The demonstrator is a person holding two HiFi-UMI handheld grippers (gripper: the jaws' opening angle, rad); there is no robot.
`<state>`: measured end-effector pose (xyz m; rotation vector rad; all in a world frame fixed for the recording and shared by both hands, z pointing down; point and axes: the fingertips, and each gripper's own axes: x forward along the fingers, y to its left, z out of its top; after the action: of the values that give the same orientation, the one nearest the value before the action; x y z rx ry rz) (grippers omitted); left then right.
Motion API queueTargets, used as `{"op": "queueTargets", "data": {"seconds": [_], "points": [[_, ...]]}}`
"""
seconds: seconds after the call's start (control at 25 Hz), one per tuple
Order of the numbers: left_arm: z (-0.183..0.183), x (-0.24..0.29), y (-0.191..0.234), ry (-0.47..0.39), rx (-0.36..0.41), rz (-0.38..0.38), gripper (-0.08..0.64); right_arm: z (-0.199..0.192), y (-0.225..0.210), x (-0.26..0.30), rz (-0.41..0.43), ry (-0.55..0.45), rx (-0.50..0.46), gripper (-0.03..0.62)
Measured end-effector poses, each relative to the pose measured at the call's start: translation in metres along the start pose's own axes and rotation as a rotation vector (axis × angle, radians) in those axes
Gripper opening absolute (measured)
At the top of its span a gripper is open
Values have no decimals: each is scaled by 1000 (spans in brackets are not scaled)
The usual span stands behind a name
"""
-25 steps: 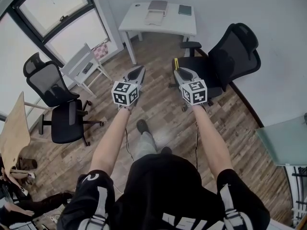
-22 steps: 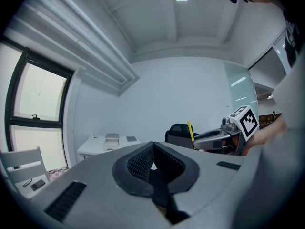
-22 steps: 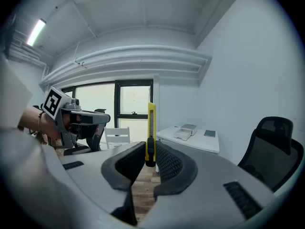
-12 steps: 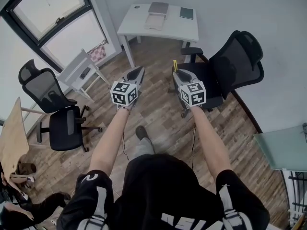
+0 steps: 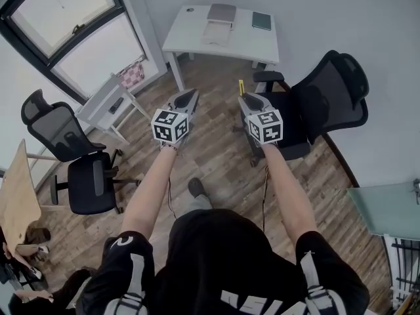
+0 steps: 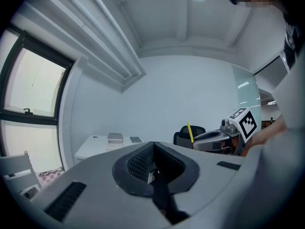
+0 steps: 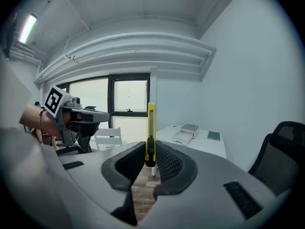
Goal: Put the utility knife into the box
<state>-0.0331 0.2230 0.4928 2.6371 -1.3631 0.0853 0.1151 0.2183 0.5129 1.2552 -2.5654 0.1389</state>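
Note:
My right gripper point(image 5: 244, 98) is shut on a yellow utility knife point(image 5: 241, 87), held in the air over the wooden floor. In the right gripper view the knife point(image 7: 151, 132) stands upright between the pads. My left gripper point(image 5: 186, 101) hangs level beside it, shut with nothing in it; its pads point(image 6: 143, 159) meet. An open white box point(image 5: 214, 31) lies on the white table point(image 5: 197, 41) ahead, apart from both grippers. The box point(image 7: 185, 134) also shows in the right gripper view, and the box point(image 6: 115, 138) in the left gripper view.
A black office chair point(image 5: 325, 100) stands close to the right of my right gripper. A small white chair point(image 5: 108, 100) and a second black chair point(image 5: 69, 149) are at the left by the window. A dark notebook point(image 5: 261, 20) lies on the table. A glass tabletop point(image 5: 387, 209) is at the right edge.
The view has drifted a little toward the white table, and the chairs have shifted in frame. Both grippers stay side by side, the right one still holding the knife.

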Motion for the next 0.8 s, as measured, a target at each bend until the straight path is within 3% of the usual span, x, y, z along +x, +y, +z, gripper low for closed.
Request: {"op": "queueTargets", "data": {"seconds": [0.8], "points": [[-1, 40, 112, 29, -33, -42, 25, 10, -8, 108, -44, 36, 23, 81]]}}
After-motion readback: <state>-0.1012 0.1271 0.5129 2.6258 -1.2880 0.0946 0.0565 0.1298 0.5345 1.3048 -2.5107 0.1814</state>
